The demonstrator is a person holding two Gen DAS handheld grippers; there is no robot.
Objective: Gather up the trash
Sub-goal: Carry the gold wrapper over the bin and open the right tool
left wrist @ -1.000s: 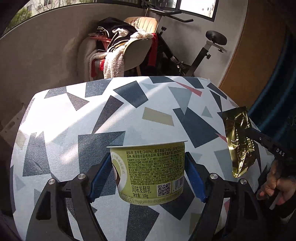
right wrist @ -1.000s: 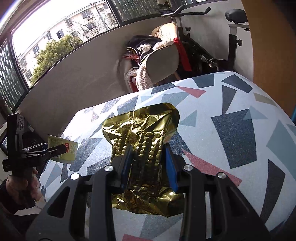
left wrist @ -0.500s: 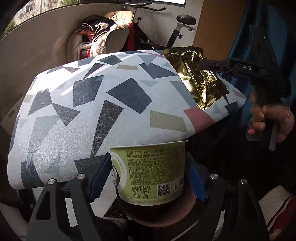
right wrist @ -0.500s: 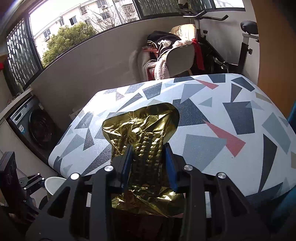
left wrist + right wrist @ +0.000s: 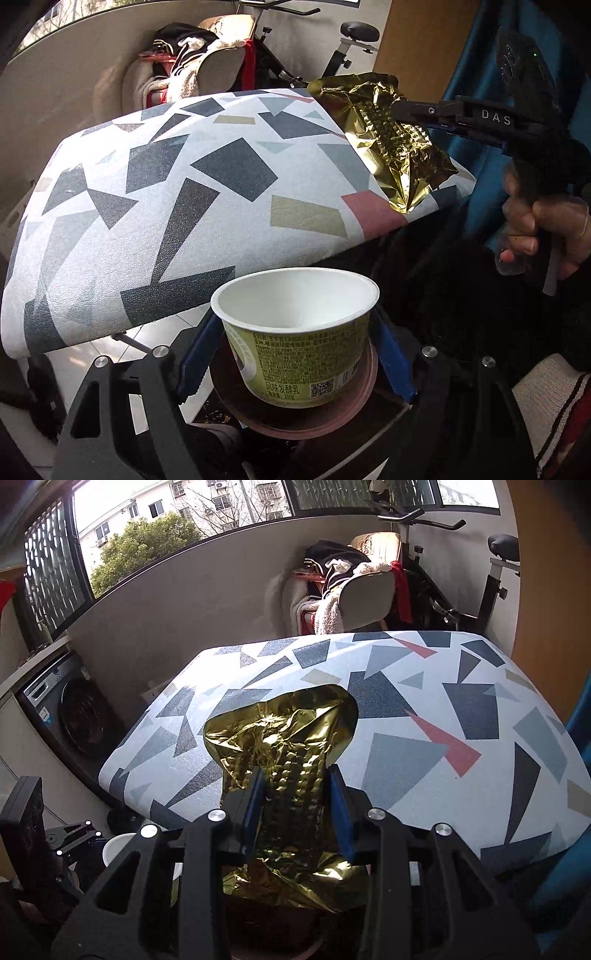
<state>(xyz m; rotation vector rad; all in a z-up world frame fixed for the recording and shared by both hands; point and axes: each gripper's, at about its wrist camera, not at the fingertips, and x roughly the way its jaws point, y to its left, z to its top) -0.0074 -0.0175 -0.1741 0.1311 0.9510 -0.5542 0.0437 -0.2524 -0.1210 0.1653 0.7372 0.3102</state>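
Note:
A green yogurt cup [image 5: 299, 339] with a white empty inside sits between the blue pads of my left gripper [image 5: 295, 350], just off the near edge of the patterned table [image 5: 177, 206] and over a round brown bin [image 5: 295, 421]. The pads look slightly apart from the cup's sides. My right gripper [image 5: 295, 797] is shut on a crumpled gold foil wrapper [image 5: 284, 746] and holds it above the table's near edge. The wrapper [image 5: 384, 140] and right gripper [image 5: 406, 110] also show at the upper right of the left wrist view.
A chair piled with clothes [image 5: 351, 590] and an exercise bike [image 5: 480, 583] stand behind the table. A washing machine [image 5: 66, 716] is at the left. The left gripper [image 5: 85, 834] shows low at the left of the right wrist view.
Both grippers have pulled back from over the table to its near edge. The cup has gone down over the brown bin and now shows its open top; the left jaws look wider.

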